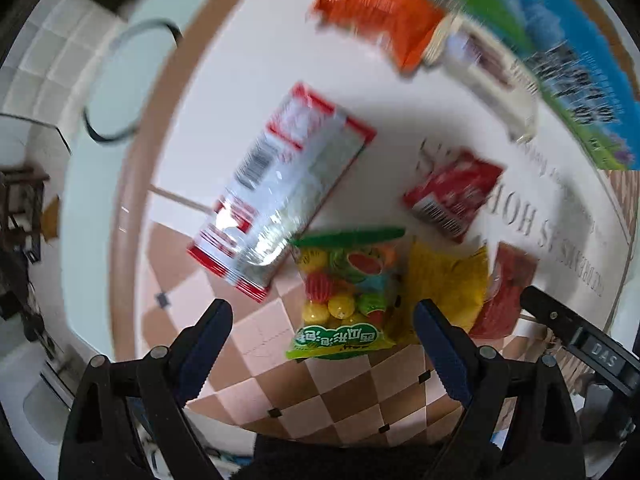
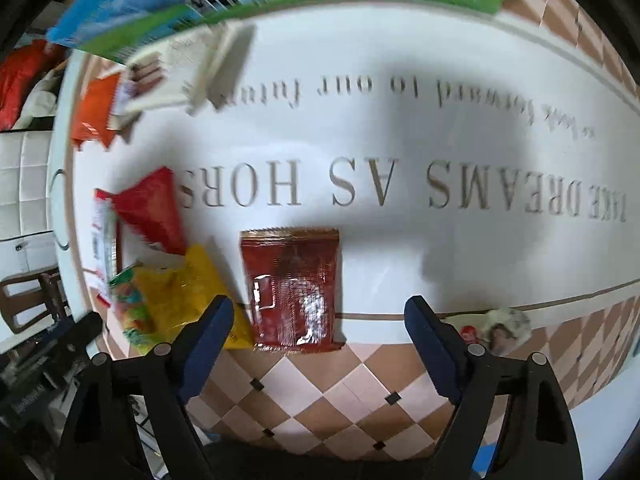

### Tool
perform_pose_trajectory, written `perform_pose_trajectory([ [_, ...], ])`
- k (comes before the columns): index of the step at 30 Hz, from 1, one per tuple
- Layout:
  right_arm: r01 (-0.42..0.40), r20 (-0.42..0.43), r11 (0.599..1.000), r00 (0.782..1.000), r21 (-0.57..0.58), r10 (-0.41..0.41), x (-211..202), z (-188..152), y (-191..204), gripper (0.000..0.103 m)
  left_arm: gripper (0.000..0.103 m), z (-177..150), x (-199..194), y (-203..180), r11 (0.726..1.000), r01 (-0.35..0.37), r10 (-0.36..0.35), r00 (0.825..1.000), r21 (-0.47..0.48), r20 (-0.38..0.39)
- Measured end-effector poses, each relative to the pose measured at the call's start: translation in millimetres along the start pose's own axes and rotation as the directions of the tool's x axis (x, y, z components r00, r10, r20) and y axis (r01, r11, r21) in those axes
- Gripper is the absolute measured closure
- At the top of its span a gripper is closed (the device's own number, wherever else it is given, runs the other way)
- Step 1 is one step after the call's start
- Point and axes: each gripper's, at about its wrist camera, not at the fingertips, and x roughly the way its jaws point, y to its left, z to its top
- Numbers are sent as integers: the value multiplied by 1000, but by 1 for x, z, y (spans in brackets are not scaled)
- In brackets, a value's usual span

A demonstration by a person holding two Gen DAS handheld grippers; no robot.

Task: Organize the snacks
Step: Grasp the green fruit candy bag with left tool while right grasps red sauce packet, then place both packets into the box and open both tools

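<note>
My left gripper (image 1: 324,312) is open and empty, just above a green bag of fruit candy (image 1: 348,292) that lies between its fingers. Beside it lie a yellow packet (image 1: 448,280), a dark red packet (image 1: 508,288) and a small red packet (image 1: 452,192). A long silver and red packet (image 1: 280,192) lies to the left. My right gripper (image 2: 320,312) is open and empty over the dark red packet (image 2: 296,288). The yellow packet (image 2: 180,292) and candy bag (image 2: 128,300) show at its left.
An orange packet (image 1: 380,12), a cream packet (image 1: 492,76) and a blue-green box (image 1: 560,48) lie at the far side of the printed tablecloth (image 2: 400,140). The checked border (image 2: 340,392) runs along the near edge. A small wrapped item (image 2: 504,324) lies right.
</note>
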Motion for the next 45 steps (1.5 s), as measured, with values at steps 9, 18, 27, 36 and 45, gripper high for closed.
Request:
perform_pose_trajectory([
  [9,27,-64,1000,998,4,-27,32,-2,15,14,14,0,44,-11,1000,13,-11,997,25,-80],
  [18,193,-27,977,980,-92,-196,56,-16,46,19,53,0,43,-32,991,-87,86,996,99,11],
  [27,200,44,974,980,-103,-196,45,-29,39,44,56,-17,43,-27,990,-94,93,996,107,10],
  [36,139,36,989,990,-46,-137,31,-37,2,44,57,-23,6,-34,992,-26,19,998,127,58],
  [45,-44,133,999,990,-10,45,-61,-41,-20,44,58,-14,-100,-54,973,91,-133,972,214,195],
])
